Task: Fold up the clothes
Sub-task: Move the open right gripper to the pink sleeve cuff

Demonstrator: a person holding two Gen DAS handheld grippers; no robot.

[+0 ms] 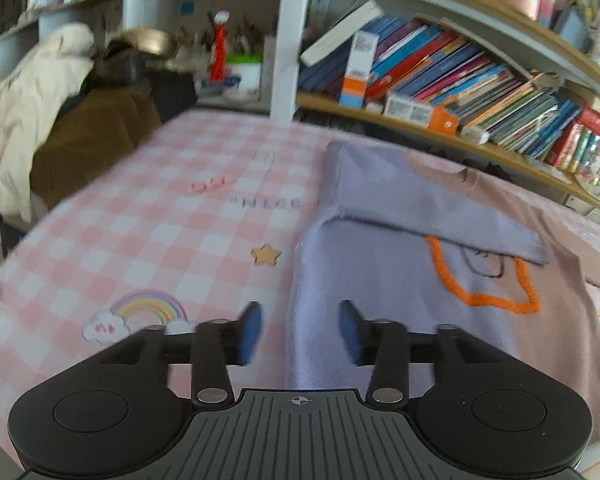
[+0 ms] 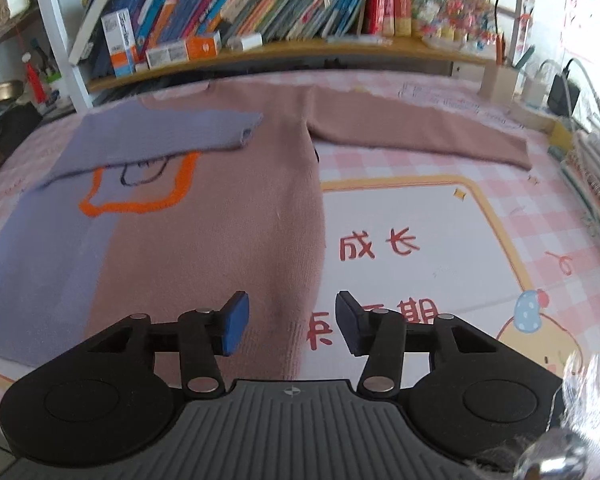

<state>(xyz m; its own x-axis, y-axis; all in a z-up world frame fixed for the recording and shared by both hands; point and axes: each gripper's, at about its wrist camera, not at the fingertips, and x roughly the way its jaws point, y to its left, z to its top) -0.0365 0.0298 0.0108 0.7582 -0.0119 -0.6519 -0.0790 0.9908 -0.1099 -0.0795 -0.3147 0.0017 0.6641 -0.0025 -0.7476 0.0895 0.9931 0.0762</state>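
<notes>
A sweater, half lilac and half dusty pink with an orange outline on the chest, lies flat on the pink checked table cover [image 1: 160, 208]. Its lilac sleeve [image 1: 420, 204] is folded across the body [image 1: 360, 280]. The pink sleeve [image 2: 420, 128] stretches out to the right. My left gripper [image 1: 300, 332] hovers open over the sweater's lilac side edge, nothing between its blue pads. My right gripper [image 2: 288, 320] stands open over the pink side edge of the sweater [image 2: 220, 240], its pads apart and bare.
Bookshelves [image 1: 460, 80] packed with books run along the table's far side. A cream coat [image 1: 24, 112] and brown cloth are piled at the left end. A pen holder [image 2: 498, 80], a plug strip and spiral notebooks [image 2: 592, 184] sit at the right.
</notes>
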